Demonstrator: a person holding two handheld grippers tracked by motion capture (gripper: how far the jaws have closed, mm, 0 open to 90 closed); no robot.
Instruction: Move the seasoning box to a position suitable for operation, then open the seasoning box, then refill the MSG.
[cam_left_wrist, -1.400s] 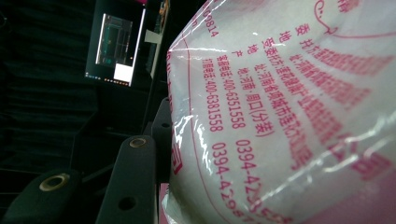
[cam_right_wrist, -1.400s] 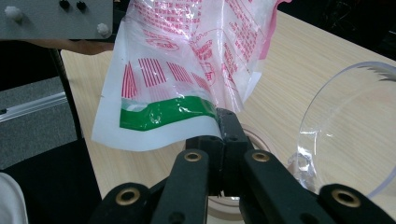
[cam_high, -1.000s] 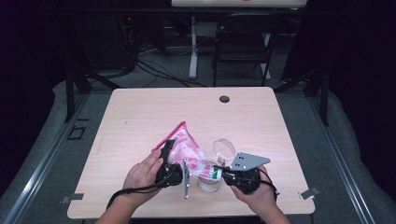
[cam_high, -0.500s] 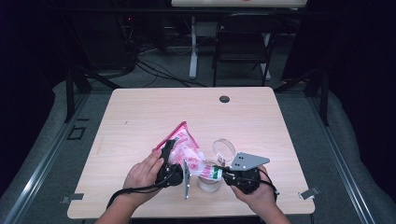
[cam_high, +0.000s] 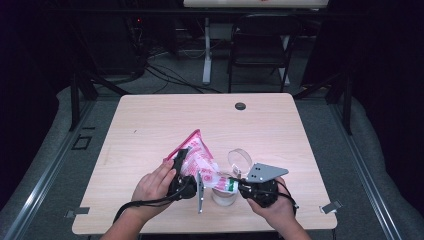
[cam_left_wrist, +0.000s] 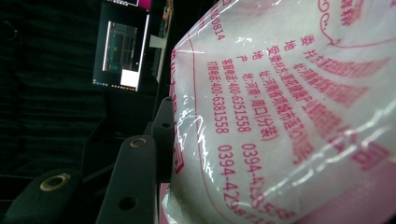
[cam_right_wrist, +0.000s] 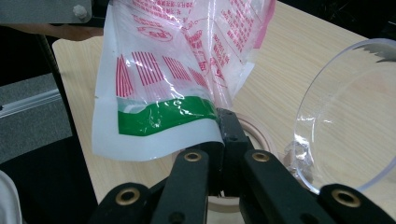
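Bag: pink-printed plastic bag (cam_high: 200, 160) of white powder, held tilted above the jar, near the table's (cam_high: 150, 125) front edge.
Jar: clear jar (cam_high: 223, 192), its lid (cam_right_wrist: 355, 121) hinged open; contents unclear.
Left gripper (cam_high: 181, 161): jaws clamped on the bag's upper part.
Right gripper (cam_right_wrist: 223, 122): jaws pinched on the bag's lower corner.

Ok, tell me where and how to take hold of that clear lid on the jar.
Probably grip the clear lid at its raised upper rim, coming from above on the far side. It stands tilted open beside the jar with that edge free, while the bag, held by the left gripper and the right gripper, crowds the near side.
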